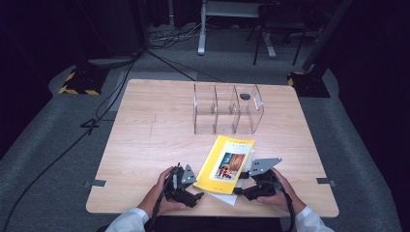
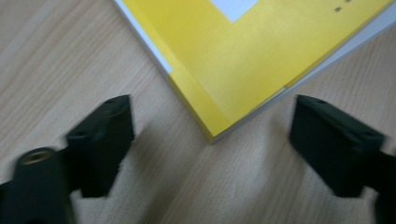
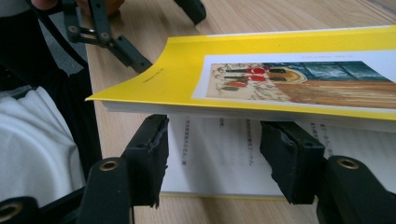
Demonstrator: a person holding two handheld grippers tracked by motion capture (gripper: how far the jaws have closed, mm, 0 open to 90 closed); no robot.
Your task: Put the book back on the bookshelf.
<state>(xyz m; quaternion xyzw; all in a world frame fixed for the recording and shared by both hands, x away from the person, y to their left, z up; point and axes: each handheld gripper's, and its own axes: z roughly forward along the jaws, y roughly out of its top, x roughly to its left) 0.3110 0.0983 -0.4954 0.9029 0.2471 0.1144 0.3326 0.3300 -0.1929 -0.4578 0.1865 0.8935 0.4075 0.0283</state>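
High view shows a yellow book (image 1: 226, 164) lying on the worktop (image 1: 154, 135) between both hand-held grippers, the left hand-held gripper (image 2: 210, 144) gaping at its corner and the right hand-held gripper (image 3: 212, 154) open under its lifted cover, so the cover should probably be raised slowly while the left steadies the book.

clear divided organiser (image 1: 228, 110) at the wooden table's (image 1: 145, 140) far side

text: none legible | yellow book (image 3: 289, 46): cover and page print too small
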